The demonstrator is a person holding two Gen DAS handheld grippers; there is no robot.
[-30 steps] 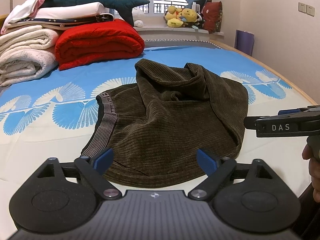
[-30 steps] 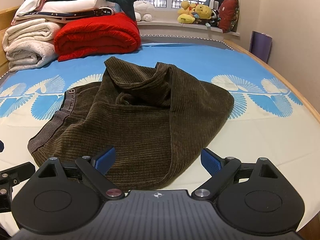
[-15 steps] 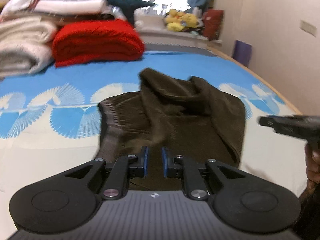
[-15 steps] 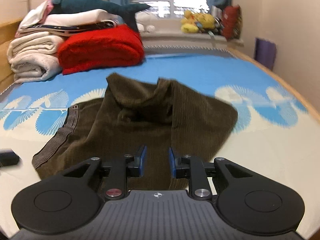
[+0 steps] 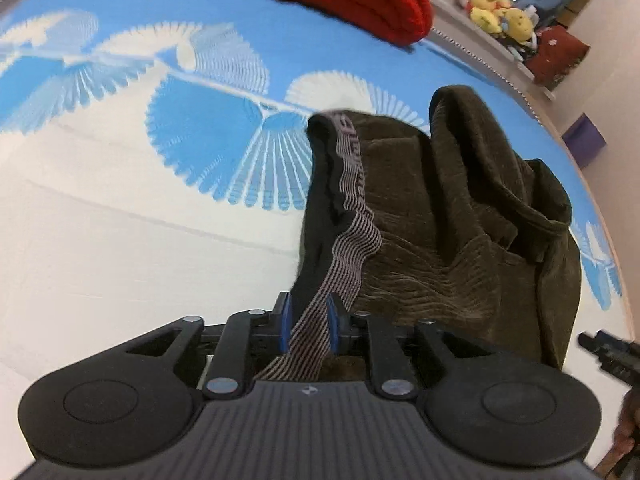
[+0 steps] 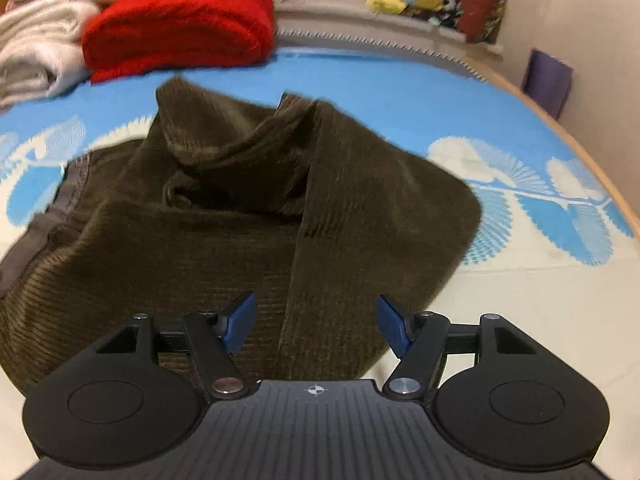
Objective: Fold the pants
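While both jaws widen, left gripper (image 5: 306, 322) straddling pants (image 5: 440, 216) waistband (image 5: 352, 224), right gripper (image 6: 314, 320) released above fabric

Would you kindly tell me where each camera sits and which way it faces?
Left wrist: behind the left tongs, aimed down at the waistband lying between the opening pads; the right tongs show at right.
Right wrist: behind the right tongs, opening, aimed down over the pants.
Shared: pants, red blanket, bed.
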